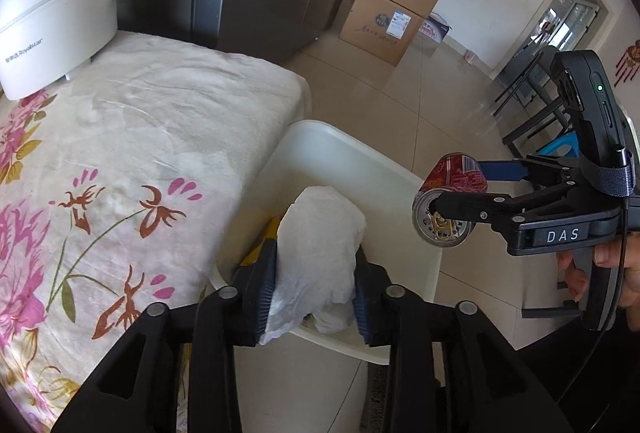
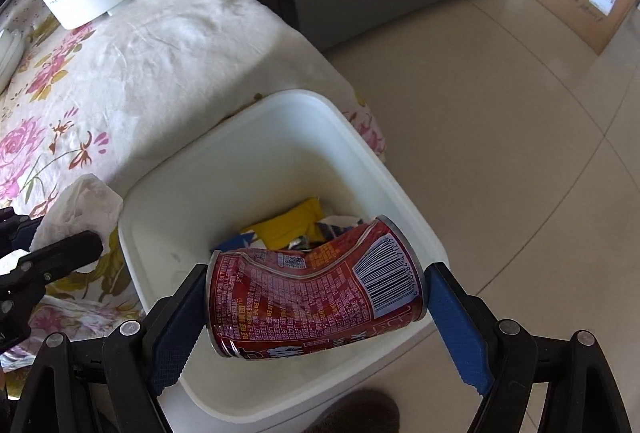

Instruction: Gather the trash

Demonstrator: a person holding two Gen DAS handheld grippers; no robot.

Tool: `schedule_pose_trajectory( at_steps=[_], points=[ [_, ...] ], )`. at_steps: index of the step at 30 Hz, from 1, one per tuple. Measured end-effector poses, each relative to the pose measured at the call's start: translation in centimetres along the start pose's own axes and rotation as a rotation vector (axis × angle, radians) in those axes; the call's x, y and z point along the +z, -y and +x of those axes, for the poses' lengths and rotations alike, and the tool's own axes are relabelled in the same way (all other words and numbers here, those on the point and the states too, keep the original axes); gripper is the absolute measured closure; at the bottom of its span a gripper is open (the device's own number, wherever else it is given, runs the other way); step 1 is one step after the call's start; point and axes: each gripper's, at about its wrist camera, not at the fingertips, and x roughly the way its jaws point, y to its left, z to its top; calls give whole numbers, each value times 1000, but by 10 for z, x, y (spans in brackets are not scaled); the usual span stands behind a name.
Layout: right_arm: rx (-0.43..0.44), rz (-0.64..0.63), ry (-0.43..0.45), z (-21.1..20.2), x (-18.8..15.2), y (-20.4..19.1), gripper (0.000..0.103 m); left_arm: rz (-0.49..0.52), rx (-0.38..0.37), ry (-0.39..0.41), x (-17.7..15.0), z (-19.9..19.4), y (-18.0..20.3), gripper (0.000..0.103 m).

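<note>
While a floral, wrinkled cloth covers the table (image 2: 152, 45) at ten o'clock, the white plastic bin (image 2: 360, 137) stands against its edge, square with rounded corners, yellow and blue wrappers (image 2: 298, 223) on its bottom. Over its five-o'clock rim the right gripper (image 2: 316, 297) clamps a dented red can (image 2: 304, 293) end to end. At eight o'clock, the left gripper (image 1: 316, 287) pinches crumpled white tissue (image 1: 320, 237) at the bin's rim.

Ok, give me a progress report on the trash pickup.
Done: wrappers already lie in the white bin. In hand: the right claw holds a dented red can over the bin, and the left claw grips crumpled tissue at its rim. Left: dropping both.
</note>
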Motion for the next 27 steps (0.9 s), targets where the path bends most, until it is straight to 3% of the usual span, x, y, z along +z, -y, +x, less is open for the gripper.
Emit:
schedule_pose_trajectory(
  at_steps=[2,15,16,18,27],
  points=[
    [-4,10,0,-1,-2,6,15,2,37,9,0,1,1,28],
    [-14,-21,-9,8,0,-7,15,-48,155,18,-8,-27,-30,15],
    [-24,-28,-1,8,0,-9,14,-57,167,22,-10,-31,-33,13],
    [-35,-45,23,5,1,-12,0,-81,198,26,-14,-39,-39,10],
    [-57,-58,82,-13,-3,-32,0,-167,291,36,-37,-75,-51,10]
  ],
)
